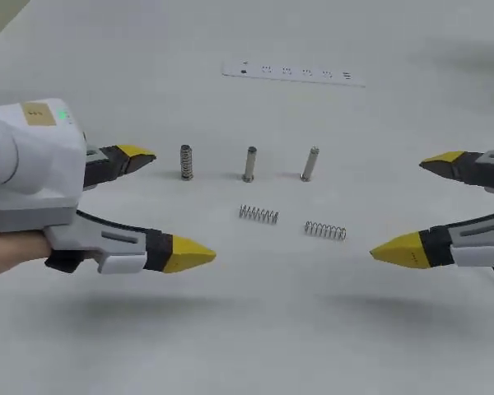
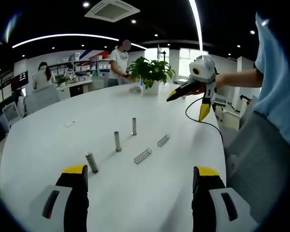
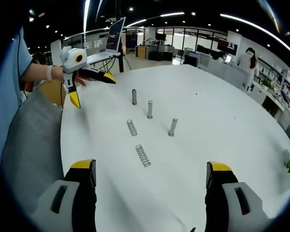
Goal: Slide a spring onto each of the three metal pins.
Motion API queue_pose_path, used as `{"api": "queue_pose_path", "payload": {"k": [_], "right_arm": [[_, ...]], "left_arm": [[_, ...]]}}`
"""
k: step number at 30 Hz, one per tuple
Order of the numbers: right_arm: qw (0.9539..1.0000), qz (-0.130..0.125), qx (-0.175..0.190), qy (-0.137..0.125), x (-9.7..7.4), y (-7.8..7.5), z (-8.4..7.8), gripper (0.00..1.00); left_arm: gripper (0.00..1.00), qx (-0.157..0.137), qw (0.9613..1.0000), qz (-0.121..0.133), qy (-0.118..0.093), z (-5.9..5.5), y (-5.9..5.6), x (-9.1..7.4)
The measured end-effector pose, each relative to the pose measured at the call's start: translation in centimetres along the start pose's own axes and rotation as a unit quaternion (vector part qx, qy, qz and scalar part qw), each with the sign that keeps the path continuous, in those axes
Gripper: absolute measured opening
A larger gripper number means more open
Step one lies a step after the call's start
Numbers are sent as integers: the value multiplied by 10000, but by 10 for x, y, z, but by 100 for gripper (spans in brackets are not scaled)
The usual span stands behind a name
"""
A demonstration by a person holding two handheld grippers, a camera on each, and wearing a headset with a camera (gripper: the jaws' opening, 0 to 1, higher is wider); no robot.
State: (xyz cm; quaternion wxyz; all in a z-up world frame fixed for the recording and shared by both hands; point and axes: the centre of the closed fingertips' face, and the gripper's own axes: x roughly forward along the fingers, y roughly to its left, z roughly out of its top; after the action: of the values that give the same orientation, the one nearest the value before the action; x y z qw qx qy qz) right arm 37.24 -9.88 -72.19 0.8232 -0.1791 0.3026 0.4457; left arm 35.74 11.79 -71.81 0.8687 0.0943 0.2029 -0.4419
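left gripper and right gripper, fingers spread wide and empty, flank the pins.

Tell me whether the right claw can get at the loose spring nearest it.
Probably yes: the right claw is open, its jaws face that loose spring, and bare table lies between them with nothing in the way.

This is an open office. A big white counter stands under long ceiling lights and an air vent. Behind it are a potted plant, desks with shelves and glass-walled rooms.
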Motion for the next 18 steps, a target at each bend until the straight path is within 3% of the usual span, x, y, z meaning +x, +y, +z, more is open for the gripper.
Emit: {"api": "queue_pose_path", "payload": {"k": [7,18], "right_arm": [[9996,-179,222,61,-13,0,-20,93],[9988,-255,416,8,-20,4,-24,93]], "left_arm": [[87,-5,10000,54,17,-2,5,-3],[86,22,10000,8,83,-6,5,-2]]}}
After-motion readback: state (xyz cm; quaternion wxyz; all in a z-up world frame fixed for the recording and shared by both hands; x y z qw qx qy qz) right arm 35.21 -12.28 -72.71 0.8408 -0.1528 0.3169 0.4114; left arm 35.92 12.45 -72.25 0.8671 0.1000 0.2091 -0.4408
